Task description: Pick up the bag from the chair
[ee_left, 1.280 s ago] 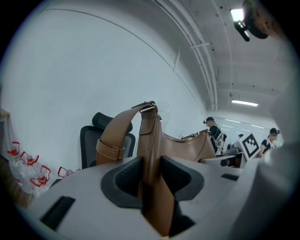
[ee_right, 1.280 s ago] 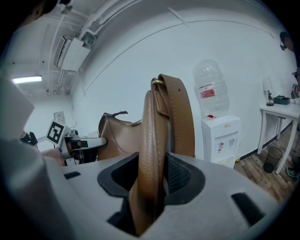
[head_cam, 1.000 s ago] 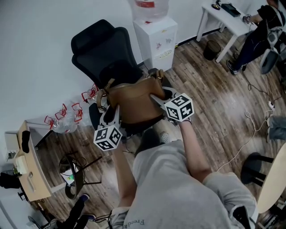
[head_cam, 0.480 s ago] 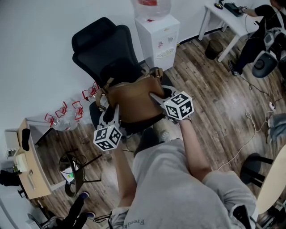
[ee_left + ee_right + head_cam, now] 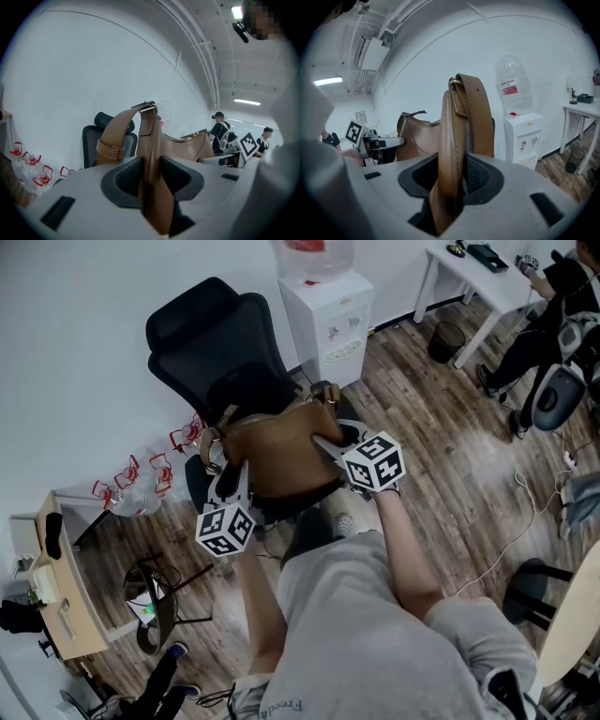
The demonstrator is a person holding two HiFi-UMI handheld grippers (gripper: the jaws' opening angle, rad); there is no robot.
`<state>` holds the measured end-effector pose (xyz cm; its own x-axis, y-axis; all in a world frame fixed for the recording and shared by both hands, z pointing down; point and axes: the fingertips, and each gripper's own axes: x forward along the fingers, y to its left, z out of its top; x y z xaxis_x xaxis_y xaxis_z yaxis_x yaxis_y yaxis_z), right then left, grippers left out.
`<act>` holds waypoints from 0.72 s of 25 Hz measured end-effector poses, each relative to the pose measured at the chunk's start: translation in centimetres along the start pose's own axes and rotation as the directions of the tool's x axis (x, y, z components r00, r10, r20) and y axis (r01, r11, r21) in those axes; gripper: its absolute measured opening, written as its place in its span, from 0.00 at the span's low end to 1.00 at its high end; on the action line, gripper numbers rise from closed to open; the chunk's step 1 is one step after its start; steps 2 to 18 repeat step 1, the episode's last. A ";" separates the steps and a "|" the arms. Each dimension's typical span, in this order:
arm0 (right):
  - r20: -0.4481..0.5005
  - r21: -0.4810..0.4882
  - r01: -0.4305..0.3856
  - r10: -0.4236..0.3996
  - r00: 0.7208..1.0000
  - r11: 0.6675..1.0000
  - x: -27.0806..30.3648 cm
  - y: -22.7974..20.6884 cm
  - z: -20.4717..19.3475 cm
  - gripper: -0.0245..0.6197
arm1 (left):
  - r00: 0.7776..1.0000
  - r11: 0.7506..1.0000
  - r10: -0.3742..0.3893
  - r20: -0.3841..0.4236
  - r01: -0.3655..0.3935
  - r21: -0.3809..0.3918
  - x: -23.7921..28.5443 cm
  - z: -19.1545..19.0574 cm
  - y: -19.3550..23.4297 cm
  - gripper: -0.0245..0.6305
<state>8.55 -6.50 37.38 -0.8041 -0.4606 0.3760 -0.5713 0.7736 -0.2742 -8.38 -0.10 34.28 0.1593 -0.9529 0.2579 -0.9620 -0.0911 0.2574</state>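
Observation:
A brown leather bag (image 5: 279,454) hangs between my two grippers just above the seat of a black office chair (image 5: 217,352). My left gripper (image 5: 230,486) is shut on the bag's left end; in the left gripper view the leather (image 5: 152,159) is pinched between the dark pads. My right gripper (image 5: 330,448) is shut on the bag's right end, where the strap and side panel (image 5: 451,154) are clamped between the jaws. The strap's buckle (image 5: 453,84) stands up above the right jaws. The bag's underside is hidden.
A white water dispenser (image 5: 328,310) stands right of the chair against the wall. Empty bottles (image 5: 141,486) lie on the floor to the left, by a wooden cabinet (image 5: 56,601). At the far right, a seated person (image 5: 539,315) is at a white desk (image 5: 473,273).
Both grippers and the bag have stayed almost still. The seated person at the far right has shifted on the chair.

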 end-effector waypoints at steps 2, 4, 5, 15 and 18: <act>-0.001 0.001 0.000 0.000 1.000 1.000 0.0 0.0 0.0 0.27 | 1.000 1.000 0.001 -0.001 -0.001 0.000 0.0 0.0 0.0 0.22; -0.001 0.001 0.000 0.000 1.000 1.000 0.0 0.0 0.0 0.27 | 1.000 1.000 0.001 -0.001 -0.001 0.000 0.0 0.0 0.0 0.22; -0.001 0.001 0.000 0.000 1.000 1.000 0.0 0.0 0.0 0.27 | 1.000 1.000 0.001 -0.001 -0.001 0.000 0.0 0.0 0.0 0.22; -0.001 0.001 0.000 0.000 1.000 1.000 0.0 0.0 0.0 0.27 | 1.000 1.000 0.001 -0.001 -0.001 0.000 0.0 0.0 0.0 0.22; -0.001 0.001 0.000 0.000 1.000 1.000 0.0 0.0 0.0 0.27 | 1.000 1.000 0.001 -0.001 -0.001 0.000 0.0 0.0 0.0 0.22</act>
